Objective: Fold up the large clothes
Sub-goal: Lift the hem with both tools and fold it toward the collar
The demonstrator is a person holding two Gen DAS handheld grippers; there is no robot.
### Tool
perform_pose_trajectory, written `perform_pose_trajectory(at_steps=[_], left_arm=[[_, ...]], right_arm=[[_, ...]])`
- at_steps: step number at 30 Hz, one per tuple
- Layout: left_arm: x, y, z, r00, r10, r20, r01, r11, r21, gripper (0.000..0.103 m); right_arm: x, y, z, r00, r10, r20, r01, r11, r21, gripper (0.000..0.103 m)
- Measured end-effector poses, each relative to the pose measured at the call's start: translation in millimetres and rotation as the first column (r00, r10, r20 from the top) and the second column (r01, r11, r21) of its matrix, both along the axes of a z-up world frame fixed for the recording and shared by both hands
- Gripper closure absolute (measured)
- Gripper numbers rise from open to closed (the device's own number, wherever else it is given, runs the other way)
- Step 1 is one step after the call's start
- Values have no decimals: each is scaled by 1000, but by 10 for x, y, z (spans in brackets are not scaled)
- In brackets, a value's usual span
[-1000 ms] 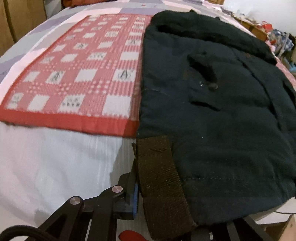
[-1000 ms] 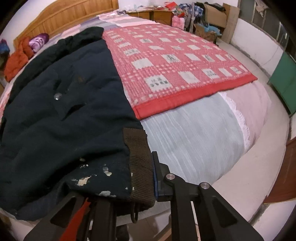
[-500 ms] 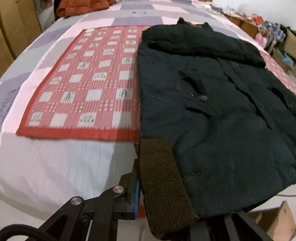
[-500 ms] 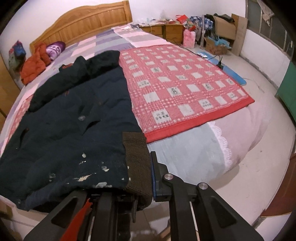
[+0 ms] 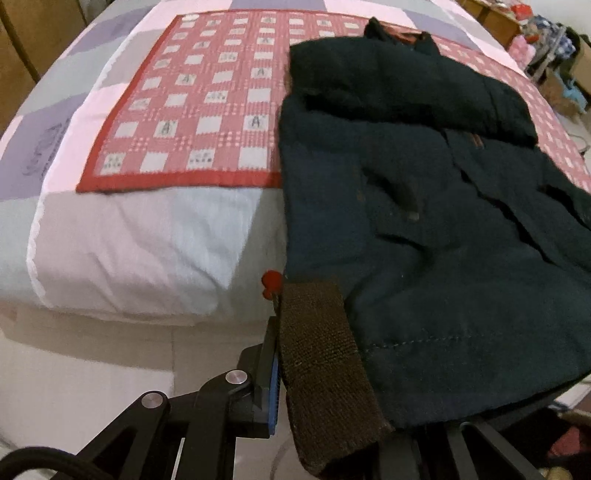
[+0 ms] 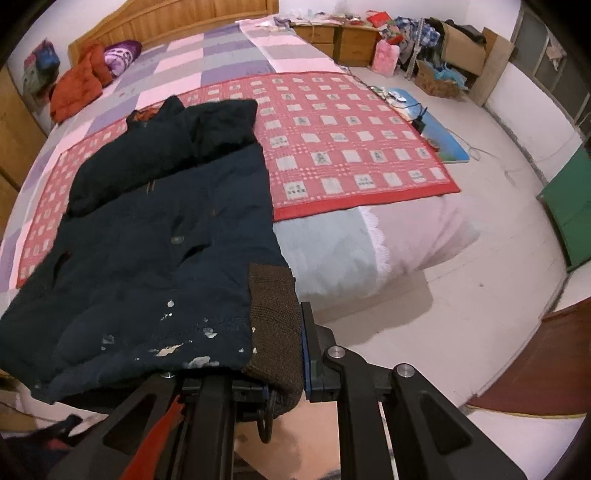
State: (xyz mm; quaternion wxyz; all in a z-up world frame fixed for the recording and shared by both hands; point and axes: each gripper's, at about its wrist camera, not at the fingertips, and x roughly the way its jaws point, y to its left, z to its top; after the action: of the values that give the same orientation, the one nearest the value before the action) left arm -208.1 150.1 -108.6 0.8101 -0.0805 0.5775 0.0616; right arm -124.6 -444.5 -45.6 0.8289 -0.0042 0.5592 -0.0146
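Left wrist view, item one: left gripper (image 5: pixel 325 373), black two-finger tongs with a blue pad, clenched on the brown ribbed knit hem band (image 5: pixel 321 358) at one bottom corner of the dark navy padded jacket (image 5: pixel 424 221).

Right wrist view, item two: right gripper (image 6: pixel 284 354), same build, clenched on the matching brown ribbed band (image 6: pixel 273 317) at the other bottom corner; white flecks mark the navy cloth beside it.

Item three: the jacket. Bottom hem held up off the foot edge of the bed; body and collar lie on the red-and-white checked mat (image 6: pixel 351 147), the collar end toward the wooden headboard (image 6: pixel 177 18). One sleeve appears folded across the chest.

Item four: bed with pale patchwork sheet (image 5: pixel 129 236), carrying mat and jacket. An orange garment (image 6: pixel 77 88) and a purple patterned bundle (image 6: pixel 122 55) sit at the headboard corner, well apart from the work.

Change noted: against the views of a second ago, both cameras stand higher and more of the bed and floor shows; the hem has risen with the tongs, the grip unchanged.

Reading: the bottom-to-collar fold looks begun. Next would be carrying the hem forward over the body toward the collar, both corners level, so the padded cloth doubles squarely.
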Motion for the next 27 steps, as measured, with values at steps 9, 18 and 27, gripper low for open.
perform_pose_trajectory(at_steps=[9, 18, 27], left_arm=[[1097, 239, 274, 995, 1, 100, -3, 1000, 19, 85], [2934, 564, 274, 988, 58, 142, -61, 998, 17, 85], [4448, 751, -379, 996, 91, 23, -92, 995, 49, 84]], right_arm=[[994, 223, 329, 986, 54, 158, -56, 998, 10, 91], [2748, 337, 132, 958, 54, 280, -84, 992, 96, 91], [4617, 590, -677, 980, 33, 198, -63, 988, 143, 91]])
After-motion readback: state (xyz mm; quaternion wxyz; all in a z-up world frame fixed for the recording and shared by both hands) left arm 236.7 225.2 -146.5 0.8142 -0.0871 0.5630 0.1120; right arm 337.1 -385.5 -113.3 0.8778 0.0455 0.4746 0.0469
